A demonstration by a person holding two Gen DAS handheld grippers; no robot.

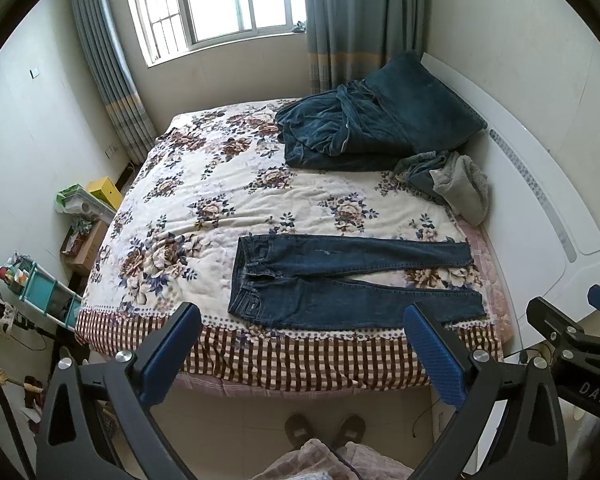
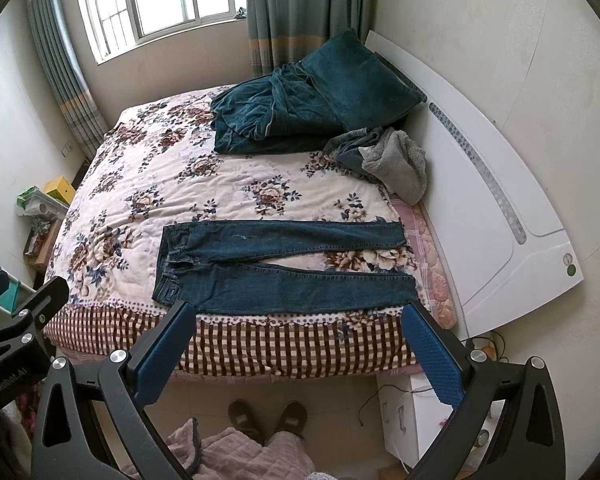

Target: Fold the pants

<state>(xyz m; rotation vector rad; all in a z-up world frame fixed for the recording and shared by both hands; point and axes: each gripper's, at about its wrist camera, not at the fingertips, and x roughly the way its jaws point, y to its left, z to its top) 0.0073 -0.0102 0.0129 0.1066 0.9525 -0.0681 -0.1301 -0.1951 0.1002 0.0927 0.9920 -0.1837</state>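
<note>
Dark blue jeans (image 1: 340, 276) lie flat on the near part of the floral bedspread (image 1: 220, 200), waistband to the left, both legs spread apart and pointing right. They also show in the right wrist view (image 2: 276, 264). My left gripper (image 1: 300, 344) is open and empty, held in the air in front of the bed's near edge. My right gripper (image 2: 296, 344) is open and empty too, at about the same height, to the right of the left one. Neither touches the jeans.
A teal robe and pillow (image 1: 380, 120) are heaped at the far right of the bed, with a grey fleece garment (image 1: 456, 184) beside them. The white headboard (image 1: 548, 200) runs along the right. Boxes and shelves (image 1: 80, 224) stand left of the bed. My slippered feet (image 1: 324, 428) stand on the floor.
</note>
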